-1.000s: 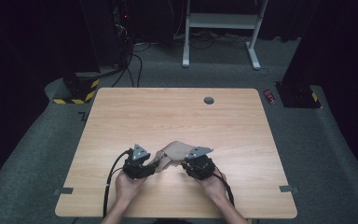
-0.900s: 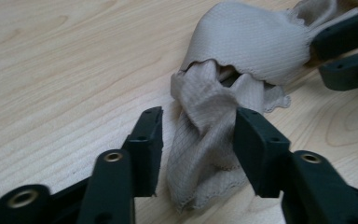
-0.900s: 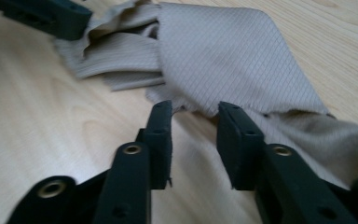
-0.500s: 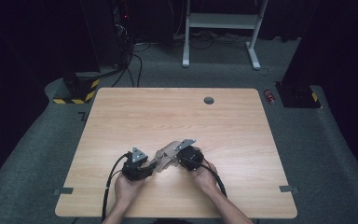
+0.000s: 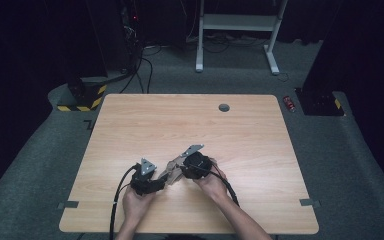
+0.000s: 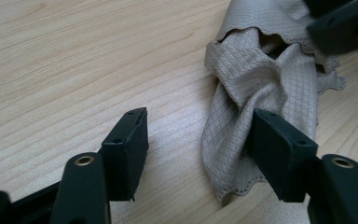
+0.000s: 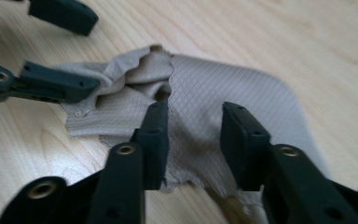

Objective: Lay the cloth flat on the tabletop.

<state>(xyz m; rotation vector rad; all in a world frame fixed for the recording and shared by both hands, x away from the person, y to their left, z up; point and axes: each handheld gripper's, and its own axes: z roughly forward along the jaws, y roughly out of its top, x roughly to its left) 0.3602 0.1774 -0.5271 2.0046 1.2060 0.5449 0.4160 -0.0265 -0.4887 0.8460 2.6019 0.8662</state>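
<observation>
Beige cloth: in the high view largely covered by the two tools and too small to read its folds; in the left gripper view its upper part runs off the top edge and is partly hidden behind the other tool's blurred dark jaw at the upper right; in the right gripper view its near hem passes out of sight below that tool's own jaws. Left tool: body cut off by the bottom edge. Whether the right tool presses the cloth cannot be told; forearms cut by the high view's bottom edge.
</observation>
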